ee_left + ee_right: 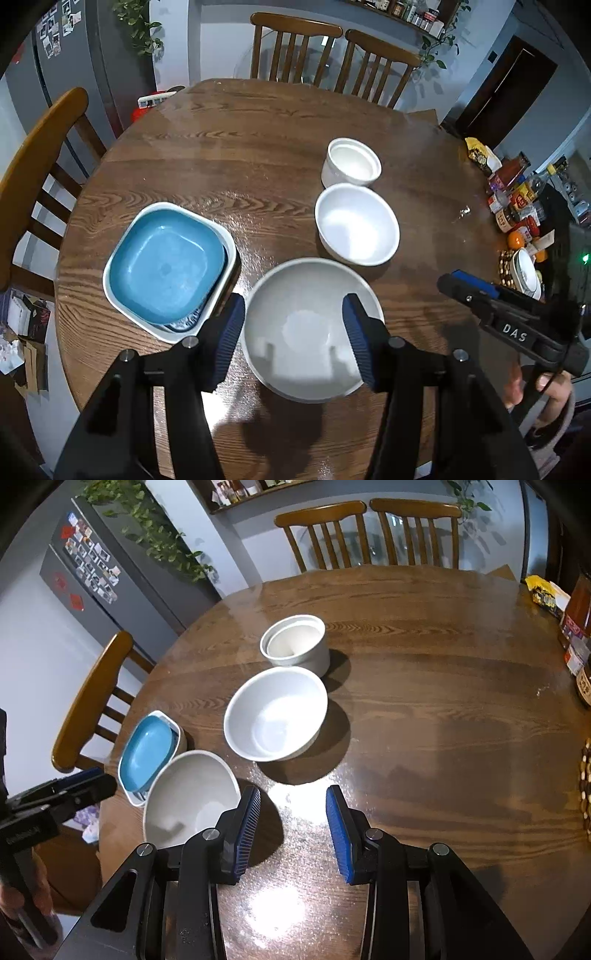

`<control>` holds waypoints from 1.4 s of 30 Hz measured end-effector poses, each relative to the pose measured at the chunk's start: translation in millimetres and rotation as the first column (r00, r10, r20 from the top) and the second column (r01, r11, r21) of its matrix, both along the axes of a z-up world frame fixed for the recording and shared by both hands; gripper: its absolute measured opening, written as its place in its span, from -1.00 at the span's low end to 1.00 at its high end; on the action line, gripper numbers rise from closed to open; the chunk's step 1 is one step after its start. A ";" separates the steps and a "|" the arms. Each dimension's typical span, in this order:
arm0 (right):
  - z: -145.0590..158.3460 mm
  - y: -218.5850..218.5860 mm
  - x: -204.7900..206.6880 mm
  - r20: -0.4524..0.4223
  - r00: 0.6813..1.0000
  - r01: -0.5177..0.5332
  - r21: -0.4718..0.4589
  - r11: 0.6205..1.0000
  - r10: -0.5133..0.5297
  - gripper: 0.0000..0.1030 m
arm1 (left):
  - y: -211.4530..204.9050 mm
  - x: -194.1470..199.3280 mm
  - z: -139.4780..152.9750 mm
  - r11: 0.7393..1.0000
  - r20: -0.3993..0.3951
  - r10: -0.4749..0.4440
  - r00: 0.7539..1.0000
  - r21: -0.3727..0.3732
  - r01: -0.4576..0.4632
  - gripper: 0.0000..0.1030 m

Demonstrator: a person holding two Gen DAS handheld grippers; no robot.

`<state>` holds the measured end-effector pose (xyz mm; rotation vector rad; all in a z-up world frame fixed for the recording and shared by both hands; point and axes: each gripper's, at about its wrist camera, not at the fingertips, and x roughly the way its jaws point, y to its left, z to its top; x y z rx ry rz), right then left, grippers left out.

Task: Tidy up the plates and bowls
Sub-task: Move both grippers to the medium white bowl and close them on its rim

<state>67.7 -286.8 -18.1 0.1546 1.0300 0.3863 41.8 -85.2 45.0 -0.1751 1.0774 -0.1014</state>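
- The left gripper [293, 332] has its blue-padded fingers [231, 332] apart, with nothing pressed between them; seen from its own camera they frame the grey bowl [306, 332], which stands on the counter [258, 147] below them, one pad over its left rim and the other over its right half
- The right gripper [293, 830] also has its fingers [340, 834] apart and empty, over bare wood on the near part of the counter; the grey bowl [188, 797] lies just to the left of its left finger
- Judged from this, the left gripper is the better placed for the grey bowl, hanging right above it
- Just beyond the grey bowl, on the far right of it, stands the wide white bowl [356, 225], and past that the small white cup-shaped bowl [351, 162], which in the right wrist view seems to hold a second one nested inside
- Left of the grey bowl, very close beside it, sits the blue square plate [166, 262] stacked in a white square dish [229, 236]
- The three round pieces run in a line from near to far, so nesting would likely proceed along that line
- Jars and packets crowd the far right edge
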 end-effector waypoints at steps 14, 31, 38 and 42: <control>25.0 2.6 28.8 0.052 0.999 -0.002 -0.008 1.000 0.003 -0.27 | -13.5 47.0 20.7 0.998 0.029 -0.029 0.999 0.052 0.028 0.07; -25.7 8.2 84.4 -0.085 0.996 0.018 -0.013 1.000 -0.019 -0.27 | -44.5 122.2 -68.3 0.989 -0.150 -0.040 0.988 0.136 0.061 0.06; -47.3 9.4 96.4 -0.132 0.991 0.017 -0.012 1.000 -0.019 -0.27 | -54.5 130.8 -92.6 0.977 -0.172 -0.051 0.984 0.196 0.084 0.00; -52.9 11.3 98.9 -0.141 0.990 0.013 -0.020 1.000 -0.015 -0.27 | -59.8 137.2 -101.2 0.973 -0.178 -0.058 0.982 0.212 0.096 -0.21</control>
